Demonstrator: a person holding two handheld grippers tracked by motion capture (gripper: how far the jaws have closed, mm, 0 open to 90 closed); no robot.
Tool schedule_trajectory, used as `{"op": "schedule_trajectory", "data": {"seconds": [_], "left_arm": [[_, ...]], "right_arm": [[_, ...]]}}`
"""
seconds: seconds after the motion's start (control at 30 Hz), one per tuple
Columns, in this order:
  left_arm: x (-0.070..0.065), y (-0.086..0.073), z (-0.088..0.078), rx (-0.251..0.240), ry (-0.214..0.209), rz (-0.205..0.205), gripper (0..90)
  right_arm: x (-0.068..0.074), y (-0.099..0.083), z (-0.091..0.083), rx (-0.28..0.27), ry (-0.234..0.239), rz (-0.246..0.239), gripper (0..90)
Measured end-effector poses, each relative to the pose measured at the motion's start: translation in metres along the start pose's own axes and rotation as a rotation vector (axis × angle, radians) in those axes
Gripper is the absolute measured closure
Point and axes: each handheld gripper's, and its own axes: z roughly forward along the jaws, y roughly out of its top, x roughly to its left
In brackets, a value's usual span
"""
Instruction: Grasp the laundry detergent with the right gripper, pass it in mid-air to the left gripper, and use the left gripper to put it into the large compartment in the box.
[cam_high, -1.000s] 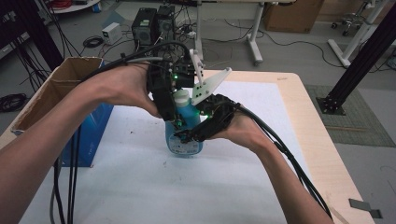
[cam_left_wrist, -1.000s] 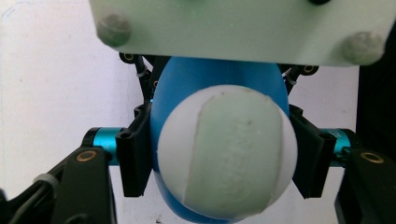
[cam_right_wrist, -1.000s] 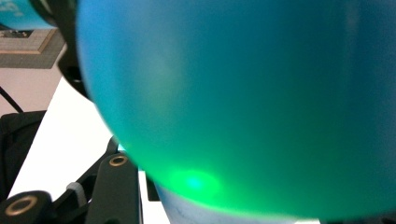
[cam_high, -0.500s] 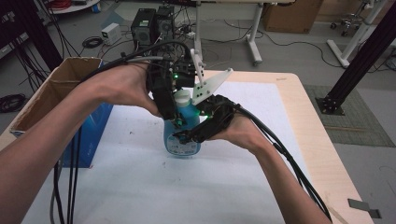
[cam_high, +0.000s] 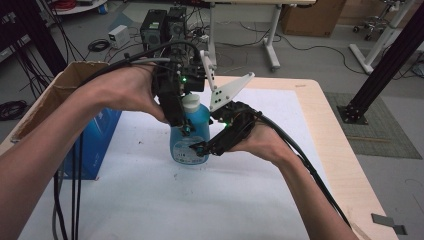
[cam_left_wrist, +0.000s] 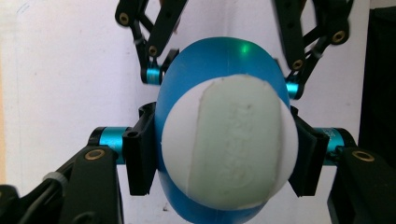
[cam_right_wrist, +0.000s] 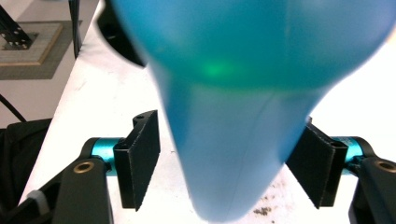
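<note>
Black tongs (cam_high: 186, 131), cyan pins, black cables

Grey floor (cam_high: 320, 55) strewn with cables (cam_high: 100, 46); a white-legged table (cam_high: 272, 35) behind the desk (cam_high: 330, 130); a dark mat (cam_high: 380, 120) lies right.
</note>
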Motion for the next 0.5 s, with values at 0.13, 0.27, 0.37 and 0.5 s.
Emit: {"op": "schedule_trajectory", "data": {"seconds": [0.13, 0.27, 0.37, 0.5], "left_arm": [[0.001, -0.002, -0.006, 0.001, 0.006, -0.007, 38.1], [0.002, -0.005, -0.014, -0.001, 0.011, -0.016, 38.1], [0.003, -0.008, -0.021, 0.007, 0.012, -0.026, 38.1], [0.005, -0.013, -0.034, 0.019, 0.014, -0.042, 38.1]], "right_arm": [[0.001, 0.002, -0.006, -0.005, -0.001, 0.002, 26.7], [0.001, 0.000, -0.013, 0.017, -0.008, 0.021, 22.7], [0.002, -0.001, -0.020, 0.021, -0.014, 0.030, 22.6], [0.006, -0.002, -0.032, 0.036, -0.036, 0.025, 22.6]]}}
